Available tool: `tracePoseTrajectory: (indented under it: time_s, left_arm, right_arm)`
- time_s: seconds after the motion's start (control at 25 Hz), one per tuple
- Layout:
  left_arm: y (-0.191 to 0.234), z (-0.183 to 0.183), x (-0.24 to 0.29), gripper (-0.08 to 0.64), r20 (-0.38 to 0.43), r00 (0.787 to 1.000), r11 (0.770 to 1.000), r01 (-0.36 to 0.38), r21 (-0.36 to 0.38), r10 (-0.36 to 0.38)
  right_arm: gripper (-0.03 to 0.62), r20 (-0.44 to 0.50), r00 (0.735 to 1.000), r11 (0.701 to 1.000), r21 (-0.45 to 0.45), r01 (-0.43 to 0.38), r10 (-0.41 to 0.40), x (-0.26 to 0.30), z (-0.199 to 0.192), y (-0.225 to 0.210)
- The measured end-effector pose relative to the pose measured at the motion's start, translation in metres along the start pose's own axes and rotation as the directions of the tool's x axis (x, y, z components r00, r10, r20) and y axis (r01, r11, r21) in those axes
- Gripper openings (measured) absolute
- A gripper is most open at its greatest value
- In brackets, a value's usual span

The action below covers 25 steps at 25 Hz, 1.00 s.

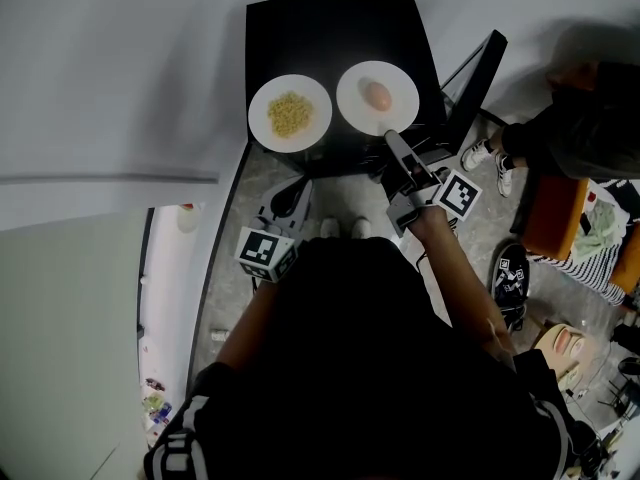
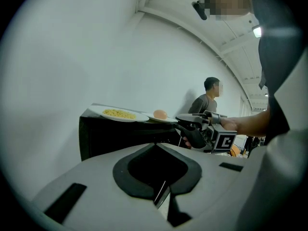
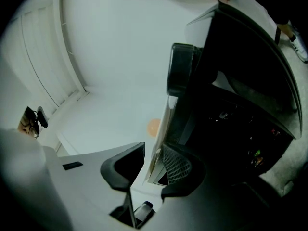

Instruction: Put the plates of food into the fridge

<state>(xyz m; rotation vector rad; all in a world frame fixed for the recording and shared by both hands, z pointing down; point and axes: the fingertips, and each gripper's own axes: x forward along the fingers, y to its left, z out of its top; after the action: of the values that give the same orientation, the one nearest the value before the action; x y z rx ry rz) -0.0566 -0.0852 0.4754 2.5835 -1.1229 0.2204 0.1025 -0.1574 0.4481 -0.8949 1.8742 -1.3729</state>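
- Head view: two white plates side by side on top of a black stand (image 1: 300, 28), noodle plate (image 1: 290, 114) to the left, egg plate (image 1: 377, 96) to the right. Right gripper (image 1: 392, 138) at the near rim of the egg plate. Left gripper (image 1: 298, 188) held low, apart from both.
- Left gripper view: jaws pressed together on nothing. Both plates shallow and level on the stand.
- Right gripper view: jaws spread, straddling the thin rim of the egg plate (image 3: 157, 141), seemingly not clamped. Egg (image 3: 153, 126) loose on the dish.
- Handling, by judgement: probably stiff, slick, breakable ware. Best pinched deep over the near rim and carried level, to stop the egg rolling.
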Motion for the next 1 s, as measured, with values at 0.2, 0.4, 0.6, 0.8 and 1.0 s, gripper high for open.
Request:
tracePoseTrajectory:
  time_s: [0.2,0.4,0.6,0.8,1.0]
  left_arm:
    - [-0.001,0.0004,0.0005,0.023,0.009,1.0,1.0,0.002,0.003,-0.002]
    - [0.0006,0.0013,-0.0006,0.023,0.013,1.0,1.0,-0.008,-0.012,0.008]
    - [0.0028,-0.0025,-0.0025,0.023,0.007,1.0,1.0,-0.008,-0.006,0.008]
    - [0.005,-0.0035,-0.0024,0.023,0.01,1.0,1.0,-0.011,-0.005,0.011]
    - [0.0043,-0.0059,-0.0051,0.023,0.0,1.0,1.0,-0.01,-0.008,0.01]
  right_arm:
    - [0.109,0.003,1.0,1.0,0.021,-0.003,0.003,0.0016,0.0011,0.0001]
    - [0.107,0.01,1.0,0.998,0.055,0.013,-0.014,0.0018,0.0016,0.0]
    - [0.084,0.005,1.0,0.997,0.07,0.022,-0.022,0.0012,0.0,-0.0038]
    - [0.054,0.011,1.0,0.996,0.092,0.02,-0.021,0.001,-0.0002,-0.0055]
    - [0.049,0.021,1.0,0.992,0.124,0.016,-0.018,-0.0013,-0.0005,-0.0055]
